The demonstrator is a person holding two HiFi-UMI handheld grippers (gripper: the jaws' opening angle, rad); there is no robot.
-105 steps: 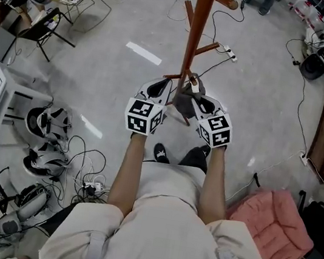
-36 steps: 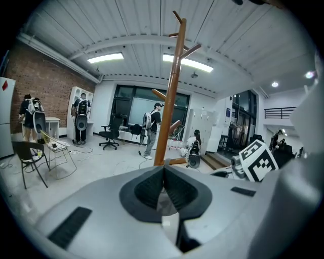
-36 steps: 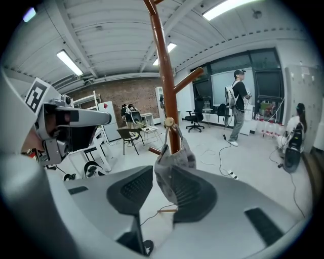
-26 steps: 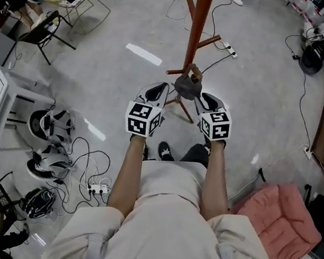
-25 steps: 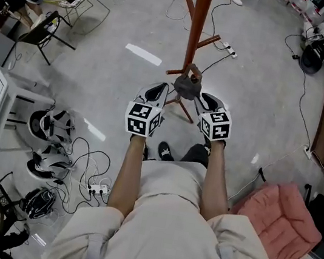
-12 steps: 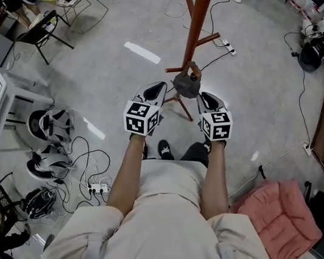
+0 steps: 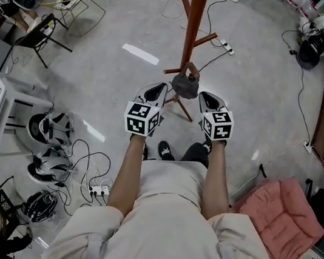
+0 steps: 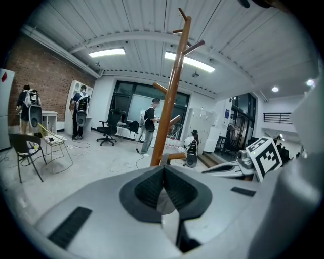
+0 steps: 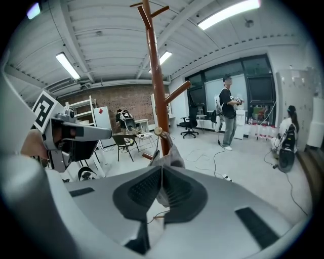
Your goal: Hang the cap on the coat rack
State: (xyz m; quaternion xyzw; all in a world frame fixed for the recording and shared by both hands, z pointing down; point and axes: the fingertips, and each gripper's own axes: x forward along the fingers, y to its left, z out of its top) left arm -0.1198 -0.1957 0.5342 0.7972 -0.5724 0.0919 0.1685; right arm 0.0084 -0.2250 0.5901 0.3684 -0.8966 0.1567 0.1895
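The cap [image 7: 186, 87] hangs on a low peg [image 7: 173, 71] of the coat rack [image 7: 195, 20]. The left gripper [image 7: 159, 87] is pinched closed, empty. The right gripper [image 7: 205, 95] has just been closing, empty too. One bump might knock the cap off

1. We record the cap [image 7: 186, 85] as grey, soft and slumped, hanging on a low peg [image 9: 158, 131] close beside the pole.
2. We record the coat rack [image 7: 194, 26] as a reddish-brown wooden pole, upright, with angled pegs at several heights.
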